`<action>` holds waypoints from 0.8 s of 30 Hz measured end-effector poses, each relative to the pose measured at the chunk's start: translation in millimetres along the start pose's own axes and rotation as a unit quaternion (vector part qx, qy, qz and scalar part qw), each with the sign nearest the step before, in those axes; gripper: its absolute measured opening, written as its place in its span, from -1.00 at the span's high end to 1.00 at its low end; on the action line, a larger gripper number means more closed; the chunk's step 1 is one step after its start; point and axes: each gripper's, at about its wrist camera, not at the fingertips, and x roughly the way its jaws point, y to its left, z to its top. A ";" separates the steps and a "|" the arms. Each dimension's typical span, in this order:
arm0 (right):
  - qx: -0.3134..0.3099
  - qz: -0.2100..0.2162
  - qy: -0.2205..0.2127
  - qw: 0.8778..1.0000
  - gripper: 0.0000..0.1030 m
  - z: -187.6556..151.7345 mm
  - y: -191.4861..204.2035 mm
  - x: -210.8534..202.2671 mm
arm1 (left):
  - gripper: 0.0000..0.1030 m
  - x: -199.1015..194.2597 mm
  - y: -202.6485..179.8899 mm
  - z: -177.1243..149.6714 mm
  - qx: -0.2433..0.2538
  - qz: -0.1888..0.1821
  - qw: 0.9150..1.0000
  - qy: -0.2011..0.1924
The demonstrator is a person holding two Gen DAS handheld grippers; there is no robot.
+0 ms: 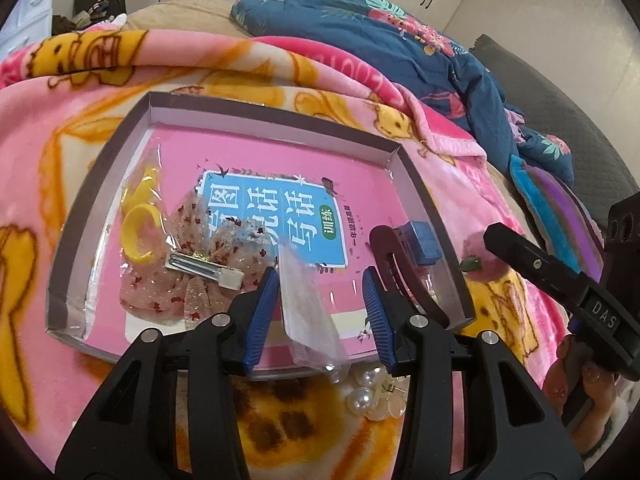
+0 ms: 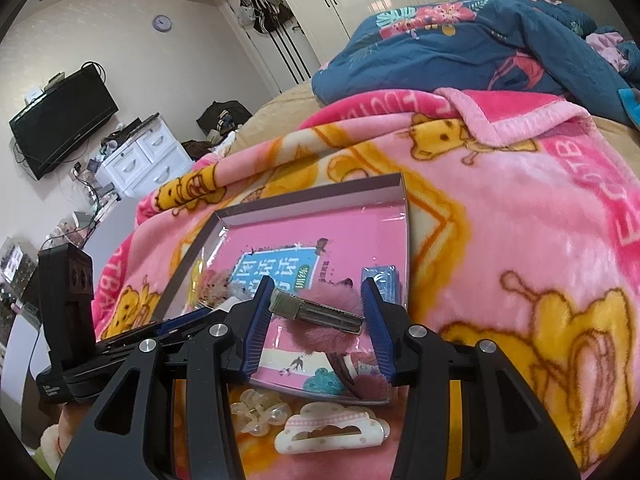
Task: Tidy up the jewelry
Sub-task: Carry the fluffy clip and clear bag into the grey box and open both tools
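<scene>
A shallow tray (image 1: 260, 105) (image 2: 320, 192) with a pink printed bottom lies on a pink cartoon blanket (image 2: 520, 220). It holds a bagged yellow ring (image 1: 138, 236), a sparkly bow clip (image 1: 208, 264), a dark claw clip (image 1: 390, 254) and a blue box (image 1: 420, 244). My left gripper (image 1: 322, 276) hovers over the tray's near edge. Its jaws stand apart, and a clear plastic bag (image 1: 310, 312) between them touches only the left pad. My right gripper (image 2: 316, 284) is shut on a pink fluffy hair clip (image 2: 316, 314), whose metal bar spans both pads.
Pearl pieces (image 1: 364, 388) (image 2: 260, 412) and a white-and-pink claw clip (image 2: 332, 428) lie on the blanket just before the tray. A blue floral duvet (image 2: 480, 40) is bunched behind. A TV (image 2: 60, 120), white drawers (image 2: 140, 156) and wardrobes stand farther off.
</scene>
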 end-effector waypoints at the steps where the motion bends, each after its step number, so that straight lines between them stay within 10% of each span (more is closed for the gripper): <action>1: -0.001 -0.002 0.001 1.000 0.16 -0.9 -0.4 1.6 | 0.33 0.9 0.6 -0.3 -0.002 -0.001 1.000 0.001; 14: 0.006 -0.025 0.021 0.999 0.11 -8.5 -7.2 25.3 | 0.31 -21.9 10.1 -3.5 -0.013 -0.002 1.000 -0.019; 24: 0.011 -0.028 0.007 1.000 -0.30 -9.1 -4.2 8.1 | 0.20 -43.6 11.0 -2.3 -0.015 -0.002 0.999 -0.036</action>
